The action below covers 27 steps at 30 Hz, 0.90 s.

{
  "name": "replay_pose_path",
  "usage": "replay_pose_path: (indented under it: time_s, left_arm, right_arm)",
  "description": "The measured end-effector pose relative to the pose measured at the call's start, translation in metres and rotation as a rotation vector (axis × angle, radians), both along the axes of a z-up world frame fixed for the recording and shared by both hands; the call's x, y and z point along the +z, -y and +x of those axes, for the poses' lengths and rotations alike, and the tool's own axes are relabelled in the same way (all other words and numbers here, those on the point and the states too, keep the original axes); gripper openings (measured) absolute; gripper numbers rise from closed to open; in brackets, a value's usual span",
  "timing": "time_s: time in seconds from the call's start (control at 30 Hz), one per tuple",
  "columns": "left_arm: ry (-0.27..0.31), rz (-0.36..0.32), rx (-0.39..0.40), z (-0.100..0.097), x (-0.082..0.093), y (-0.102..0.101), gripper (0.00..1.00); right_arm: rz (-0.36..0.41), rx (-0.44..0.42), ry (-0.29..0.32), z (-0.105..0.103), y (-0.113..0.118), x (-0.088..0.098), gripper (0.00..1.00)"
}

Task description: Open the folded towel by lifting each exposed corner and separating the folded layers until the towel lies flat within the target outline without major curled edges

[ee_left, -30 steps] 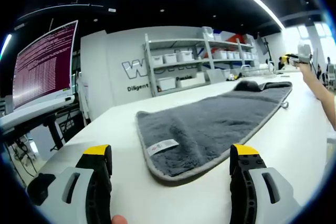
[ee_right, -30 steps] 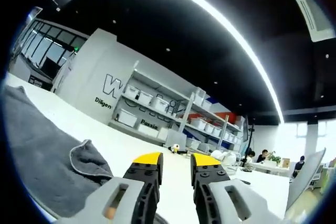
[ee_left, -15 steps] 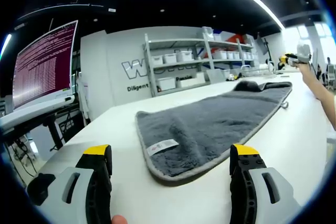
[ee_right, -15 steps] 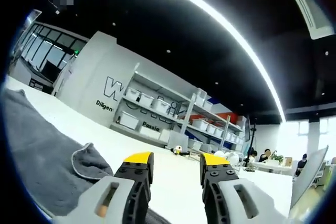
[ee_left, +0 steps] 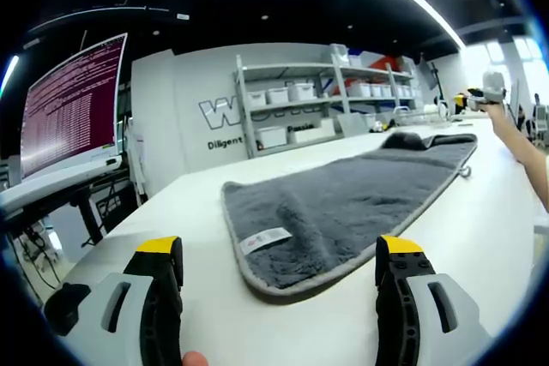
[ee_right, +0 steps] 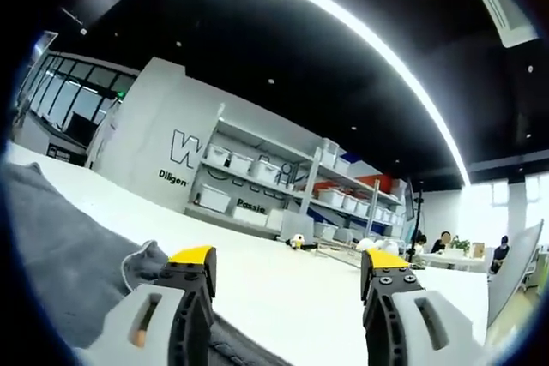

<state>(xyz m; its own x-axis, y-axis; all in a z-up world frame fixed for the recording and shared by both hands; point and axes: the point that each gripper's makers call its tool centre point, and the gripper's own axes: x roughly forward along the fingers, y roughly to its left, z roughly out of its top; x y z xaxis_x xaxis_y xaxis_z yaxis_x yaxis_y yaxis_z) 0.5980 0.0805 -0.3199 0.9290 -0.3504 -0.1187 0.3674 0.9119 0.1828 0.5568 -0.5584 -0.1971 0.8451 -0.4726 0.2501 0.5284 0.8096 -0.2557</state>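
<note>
A grey towel point(ee_left: 343, 203) lies spread along the white table point(ee_left: 497, 220), its near corner with a white label point(ee_left: 266, 240) just beyond my left gripper point(ee_left: 279, 255). That gripper stands open and wide, holding nothing. At the towel's far end a folded-over hump point(ee_left: 412, 139) rises. Beyond it my right gripper point(ee_left: 487, 92) shows, held up by a person's arm point(ee_left: 525, 147). In the right gripper view the towel point(ee_right: 60, 237) lies at the left, with a turned-up corner point(ee_right: 146, 256) beside the left jaw. The right gripper point(ee_right: 289, 259) is open above the table, with nothing between its jaws.
A monitor with purple text point(ee_left: 73, 109) stands at the table's left side. Shelves with white bins point(ee_left: 300, 105) line the back wall. Small items sit on the far table point(ee_right: 296, 242), and people sit at a desk point(ee_right: 437, 246) far off.
The right gripper's jaws have spread from nearly shut to wide open, and its view has shifted a little. The left gripper and the towel have not moved.
</note>
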Motion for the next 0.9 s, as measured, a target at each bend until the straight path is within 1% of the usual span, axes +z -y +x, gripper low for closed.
replay_pose_path:
  time_s: [0.2,0.4,0.53,0.73,0.8,0.9]
  left_arm:
    - [0.0,0.0,0.001,0.0,0.0,0.0,0.91]
    - [-0.001,0.001,0.003,0.0,0.0,0.0,0.91]
    - [-0.001,0.002,0.003,0.0,0.0,0.0,0.91]
    - [-0.001,0.002,0.004,0.0,0.0,0.0,0.91]
    - [-0.001,0.002,0.004,0.0,0.0,0.0,0.91]
    - [-0.001,0.002,0.004,0.0,0.0,0.0,0.91]
  right_arm:
    - [-0.008,0.025,-0.004,0.007,-0.006,0.002,0.87]
    - [-0.009,0.05,-0.027,0.016,-0.011,0.0,1.0]
    - [-0.015,0.09,-0.037,0.023,-0.017,0.0,0.99]
    - [-0.057,0.15,-0.05,0.033,-0.034,0.002,0.99]
    - [-0.078,0.175,-0.064,0.037,-0.042,0.002,0.99]
    - [-0.09,0.222,-0.098,0.046,-0.053,-0.003,0.99]
